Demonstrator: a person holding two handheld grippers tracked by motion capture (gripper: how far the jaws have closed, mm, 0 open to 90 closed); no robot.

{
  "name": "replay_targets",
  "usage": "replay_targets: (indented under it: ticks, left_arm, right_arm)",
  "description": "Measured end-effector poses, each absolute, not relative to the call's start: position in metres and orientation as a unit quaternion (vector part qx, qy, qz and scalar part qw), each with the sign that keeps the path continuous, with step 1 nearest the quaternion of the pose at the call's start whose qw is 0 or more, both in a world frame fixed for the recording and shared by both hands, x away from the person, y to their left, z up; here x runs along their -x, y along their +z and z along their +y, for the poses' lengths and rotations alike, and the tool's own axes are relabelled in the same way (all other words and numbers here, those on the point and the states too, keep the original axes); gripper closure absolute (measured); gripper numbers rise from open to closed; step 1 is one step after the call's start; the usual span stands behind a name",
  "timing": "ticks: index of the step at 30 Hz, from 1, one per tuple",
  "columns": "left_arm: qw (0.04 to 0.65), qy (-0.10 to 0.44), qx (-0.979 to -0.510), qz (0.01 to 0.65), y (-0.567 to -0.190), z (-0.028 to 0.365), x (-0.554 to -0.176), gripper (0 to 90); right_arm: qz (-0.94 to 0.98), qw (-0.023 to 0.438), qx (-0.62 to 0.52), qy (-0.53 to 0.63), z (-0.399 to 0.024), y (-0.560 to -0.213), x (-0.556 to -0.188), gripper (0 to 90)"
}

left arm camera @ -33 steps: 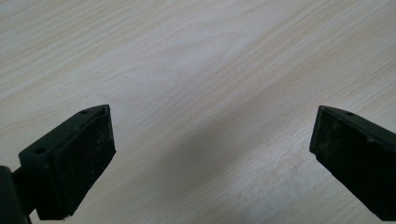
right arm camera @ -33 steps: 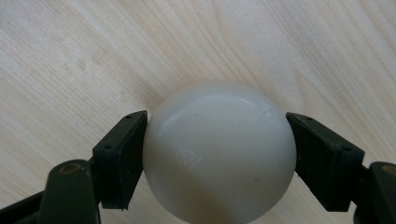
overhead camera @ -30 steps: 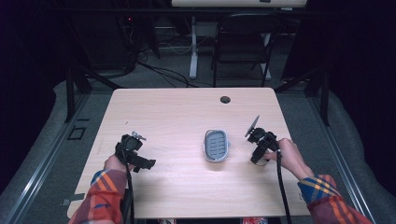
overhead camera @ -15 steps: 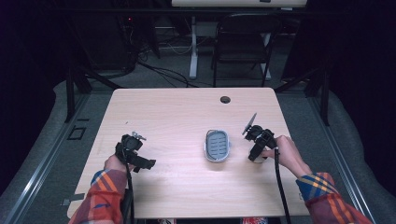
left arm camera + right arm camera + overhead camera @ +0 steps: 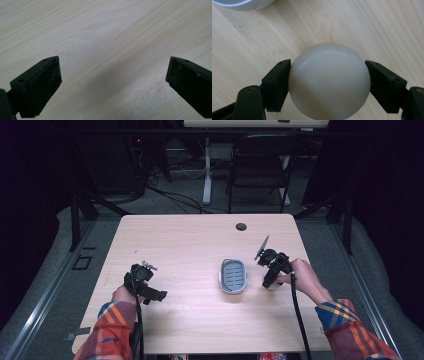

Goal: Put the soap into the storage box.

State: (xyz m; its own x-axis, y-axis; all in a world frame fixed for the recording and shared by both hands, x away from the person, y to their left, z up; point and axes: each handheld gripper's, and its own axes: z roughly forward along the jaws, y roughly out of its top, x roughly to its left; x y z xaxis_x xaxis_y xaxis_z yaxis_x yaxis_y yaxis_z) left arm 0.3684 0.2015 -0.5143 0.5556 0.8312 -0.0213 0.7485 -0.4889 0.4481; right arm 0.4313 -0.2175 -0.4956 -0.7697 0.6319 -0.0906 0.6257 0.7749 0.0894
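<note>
Right gripper view: right gripper pinches a smooth, rounded soap bar at its widest part, probably slippery, beside the soap dish; left gripper gapes empty.

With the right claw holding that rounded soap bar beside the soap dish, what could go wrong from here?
1. The right claw grips the smooth, rounded soap bar only at its two sides; it could squirt out.
2. The light-looking soap dish sits loose on the table, so a clumsy placement might shove or tip it.
3. The left claw hangs open, far from the dish, and cannot steady it.
</note>
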Motion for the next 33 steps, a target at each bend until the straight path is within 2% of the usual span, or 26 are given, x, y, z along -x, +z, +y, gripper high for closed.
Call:
replay_targets:
  ticks: [20, 33]
  left_arm:
    - [0.207, 0.097, -0.859, 0.459, -0.515, 0.2, -0.37, 0.0]
    - [0.205, 0.095, -0.86, 0.458, -0.515, 0.2, -0.37, 0.0]
  right_arm:
    - [0.952, 0.058, -0.3, 0.018, -0.193, -0.473, -0.439, 23.8]
    - [0.952, 0.063, -0.297, 0.032, -0.192, -0.454, -0.442, 23.8]
